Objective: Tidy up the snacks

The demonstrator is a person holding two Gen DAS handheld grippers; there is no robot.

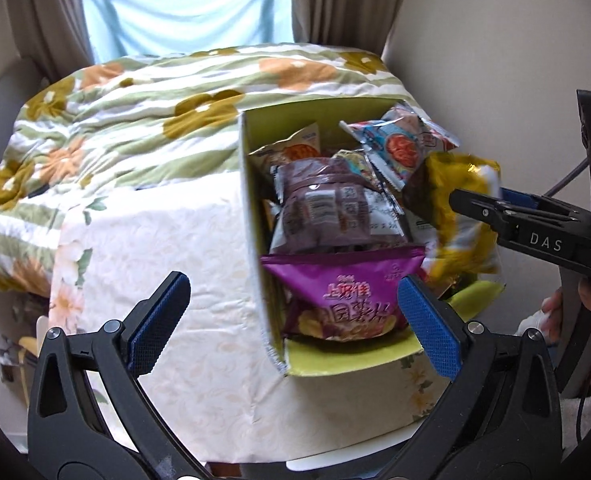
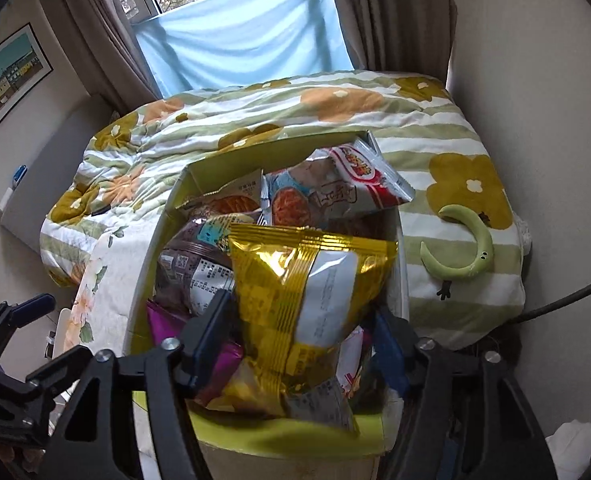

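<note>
gold snack bag (image 2: 307,300) sat between the right hand-held gripper (image 2: 303,344)'s parted pads, over the box (image 2: 199,176); left hand-held gripper (image 1: 291,320) spread empty at nine o'clock. next: withdraw, fetch another snack.

The left gripper (image 1: 291,320) is pointing steeply downward at the bottom of its own view, its blue-padded jaws standing wide apart and gripping nothing. The right gripper (image 2: 299,344) is angling down at lower centre of its view, jaws partly spread. A hand (image 1: 563,308) is showing at the right edge.
</note>
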